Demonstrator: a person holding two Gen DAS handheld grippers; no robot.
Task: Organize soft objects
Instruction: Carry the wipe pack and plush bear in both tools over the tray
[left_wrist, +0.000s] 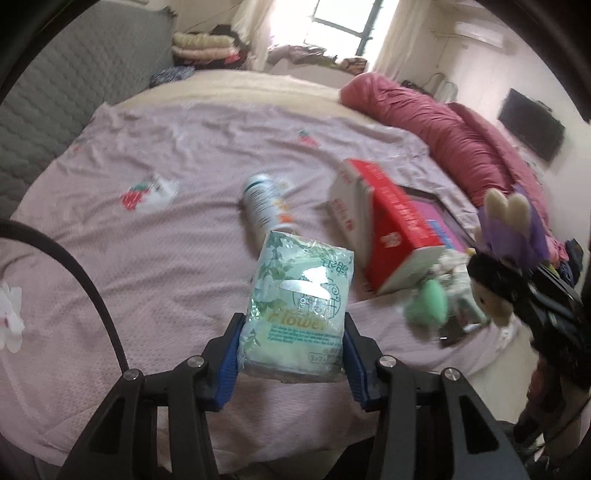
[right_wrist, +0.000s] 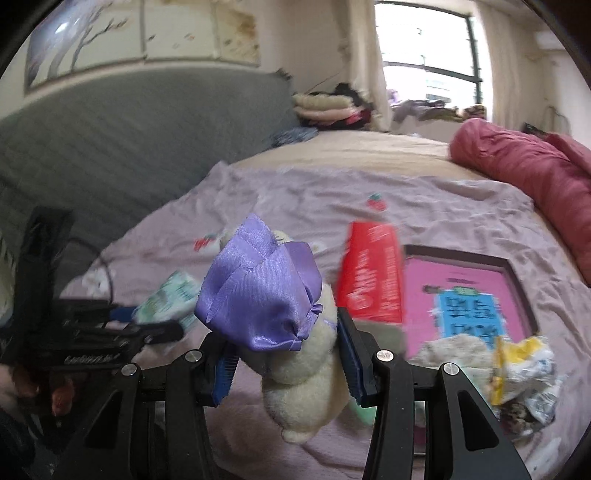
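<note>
A wide stretch of the pink bedsheet (left_wrist: 155, 258) lies bare on the left side; the right side is crowded by a red box (left_wrist: 391, 225) and a pink book (right_wrist: 465, 295). The left gripper (left_wrist: 291, 354) is angled downward, clamped on a green tissue pack (left_wrist: 299, 295) above the sheet. The right gripper (right_wrist: 288, 350) is clamped on a cream plush toy (right_wrist: 306, 376) with a purple ribbon, raised near the bed's edge.
</note>
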